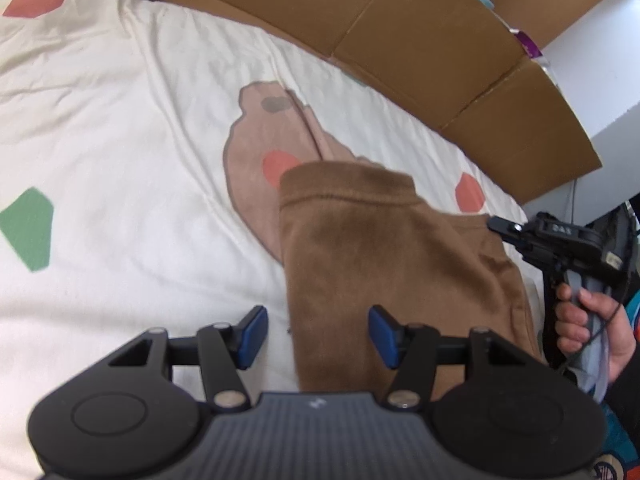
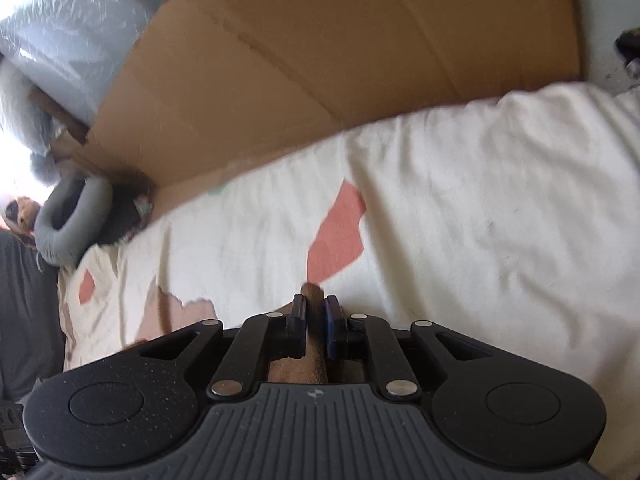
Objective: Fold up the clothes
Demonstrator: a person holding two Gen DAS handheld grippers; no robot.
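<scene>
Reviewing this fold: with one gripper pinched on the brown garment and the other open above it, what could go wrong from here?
1. The right gripper pinches only a thin ridge of the brown fleece garment; a pull might slip it free.
2. The left gripper is open, its blue pads astride the cloth's edge, so closing may catch little.
3. The cream patterned bedsheet lies directly under, and could be pinched too.

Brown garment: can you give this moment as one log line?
left gripper: open over brown garment | right gripper: shut on garment edge | surface: bedsheet
</scene>
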